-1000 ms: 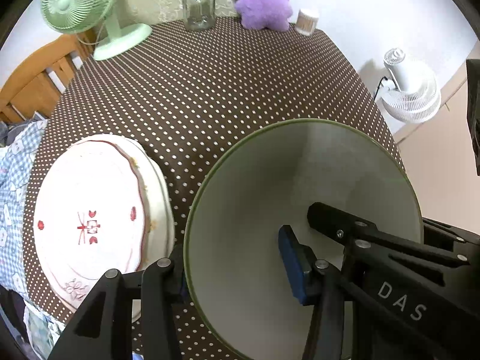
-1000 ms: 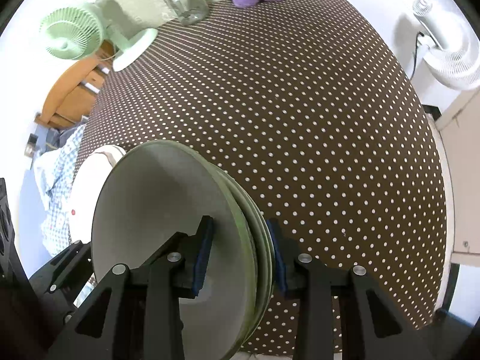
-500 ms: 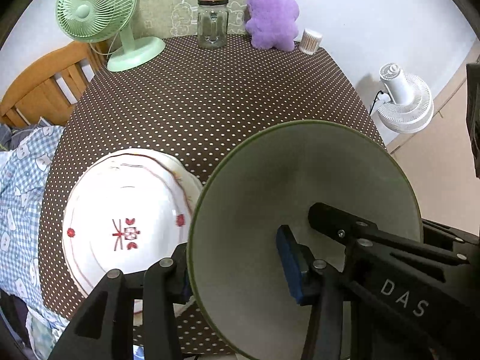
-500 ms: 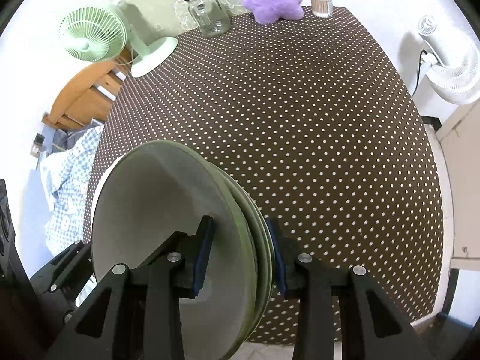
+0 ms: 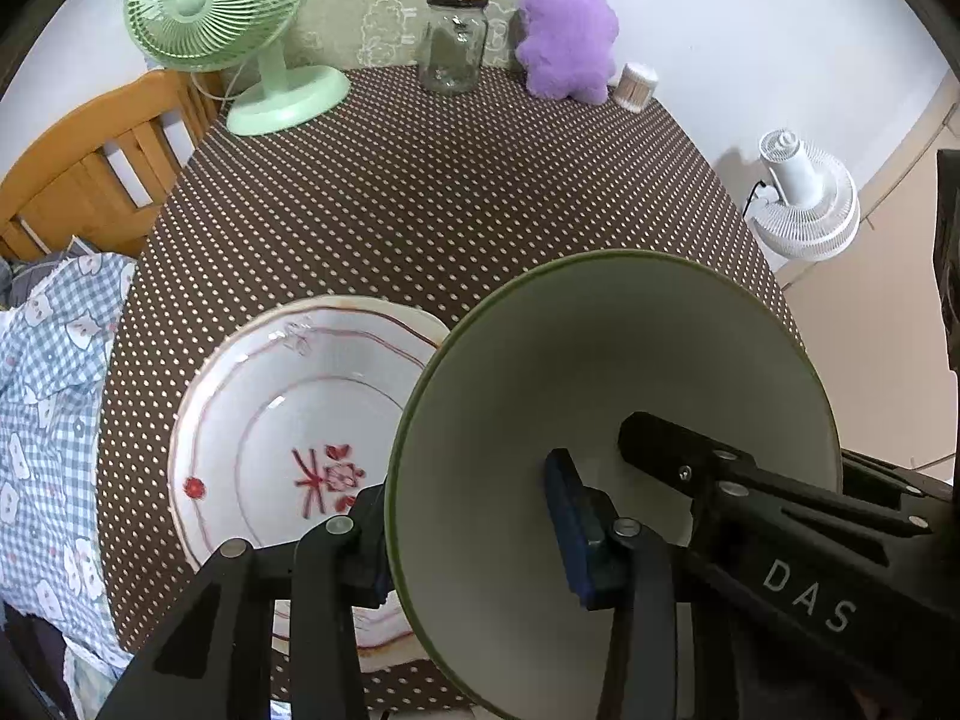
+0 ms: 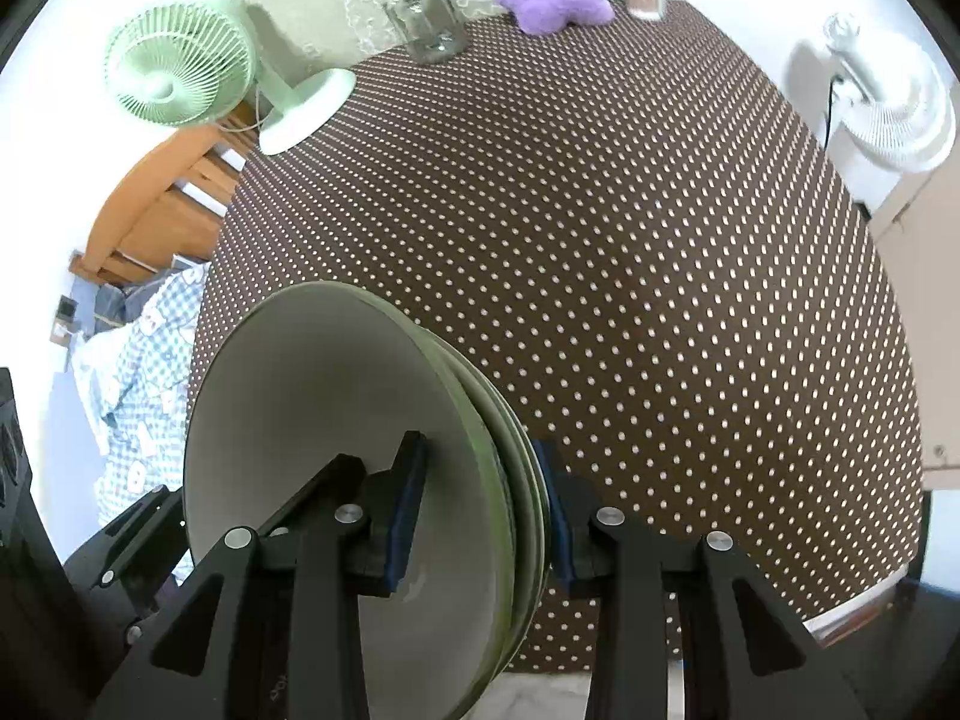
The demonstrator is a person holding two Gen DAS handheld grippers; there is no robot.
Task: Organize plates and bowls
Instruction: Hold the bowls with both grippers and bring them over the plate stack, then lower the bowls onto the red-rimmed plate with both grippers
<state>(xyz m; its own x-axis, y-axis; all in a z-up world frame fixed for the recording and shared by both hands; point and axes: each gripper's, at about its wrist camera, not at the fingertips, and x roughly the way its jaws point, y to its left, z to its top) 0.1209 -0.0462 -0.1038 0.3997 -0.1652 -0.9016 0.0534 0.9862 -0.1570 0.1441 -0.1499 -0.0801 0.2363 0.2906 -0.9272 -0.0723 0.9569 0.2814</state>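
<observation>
My left gripper [image 5: 474, 546] is shut on the rim of a pale green plate [image 5: 630, 396], held on edge above the near side of the table. In the right wrist view, my right gripper [image 6: 483, 516] is shut on a small stack of green plates [image 6: 336, 396] nested together, also tilted on edge. A white plate with red flower marks [image 5: 288, 432] lies flat on the brown dotted tablecloth [image 5: 456, 192], left of the green plate and partly hidden behind it and the left fingers.
At the table's far edge stand a green desk fan [image 5: 240, 36], a glass jar [image 5: 453, 42], a purple plush toy [image 5: 567, 30] and a small cotton-swab tub [image 5: 636, 87]. A wooden chair [image 5: 90, 162] with checked cloth [image 5: 48, 396] is left. A white floor fan [image 5: 804, 198] stands right.
Both grippers have pulled back and up with the green plates. The white plate now shows more fully and flatter on the table, and more of the back wall and fan is visible.
</observation>
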